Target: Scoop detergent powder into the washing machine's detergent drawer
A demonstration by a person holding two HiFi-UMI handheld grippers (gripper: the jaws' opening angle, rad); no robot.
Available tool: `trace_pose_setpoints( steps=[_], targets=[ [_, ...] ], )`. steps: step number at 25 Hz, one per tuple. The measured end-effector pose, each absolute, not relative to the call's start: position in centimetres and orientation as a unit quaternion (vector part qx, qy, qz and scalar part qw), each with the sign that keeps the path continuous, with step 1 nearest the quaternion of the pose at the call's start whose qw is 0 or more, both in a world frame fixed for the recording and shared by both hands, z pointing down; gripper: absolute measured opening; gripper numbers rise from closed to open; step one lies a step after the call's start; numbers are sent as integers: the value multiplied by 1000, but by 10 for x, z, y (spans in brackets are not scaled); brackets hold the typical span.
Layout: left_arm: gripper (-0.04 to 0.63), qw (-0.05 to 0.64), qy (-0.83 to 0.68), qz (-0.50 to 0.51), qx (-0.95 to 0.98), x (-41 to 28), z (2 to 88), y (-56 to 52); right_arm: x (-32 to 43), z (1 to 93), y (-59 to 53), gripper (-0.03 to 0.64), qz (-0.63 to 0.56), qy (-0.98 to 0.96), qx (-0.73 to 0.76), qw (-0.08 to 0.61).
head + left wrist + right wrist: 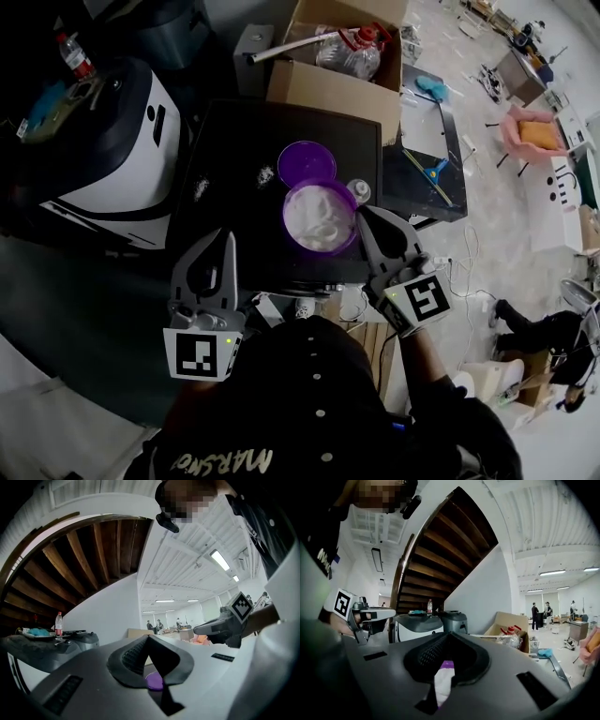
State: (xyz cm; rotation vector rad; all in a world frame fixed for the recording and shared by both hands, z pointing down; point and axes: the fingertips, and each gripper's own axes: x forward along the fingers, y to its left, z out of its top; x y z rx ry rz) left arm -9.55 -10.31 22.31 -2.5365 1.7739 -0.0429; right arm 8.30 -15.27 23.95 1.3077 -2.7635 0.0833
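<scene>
Currently the purple tub of detergent powder [320, 217] is sitting open on the black tabletop [234, 131], right of centre and toward the near edge, and it is showing a heap of white powder inside. Its purple lid [307, 163] is lying flat just on the far side of it, the two touching or nearly so. A small clear cup [358, 191] is standing just right of the lid, by the tub's far-right rim. Two small patches of spilt powder [265, 174] are lying on the tabletop left of the lid. The right gripper [361, 212] is hovering just right of the tub, jaws pressed together w/ nothing between them; in the right gripper view only purple rim & white powder are showing thru the slot under the tips. The left gripper [228, 234] is hanging over the table's near-left corner, well left of the tub, jaws likewise closed on nothing, w/ a bit of purple peeking below them in its own view. Both are pointing roughly level toward the far side. A white-and-black appliance [122, 141] is standing left of the table, a red-capped bottle [75, 56] on top of it; I cannot pick out a detergent drawer. A cardboard box [328, 84] holding plastic bottles is sitting at the far side.
</scene>
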Motion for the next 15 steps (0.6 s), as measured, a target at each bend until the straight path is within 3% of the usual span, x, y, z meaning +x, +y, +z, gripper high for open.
trace_pose_setpoints(
  steps=[6, 15],
  targets=[
    [5, 77, 588, -4, -805, -117, 190, -101, 86, 203, -159, 31, -12, -883, 469, -19],
    [5, 92, 652, -11, -753, -177, 174, -78, 88, 184, -166, 31, -30, -880, 471, -46]
  ],
)
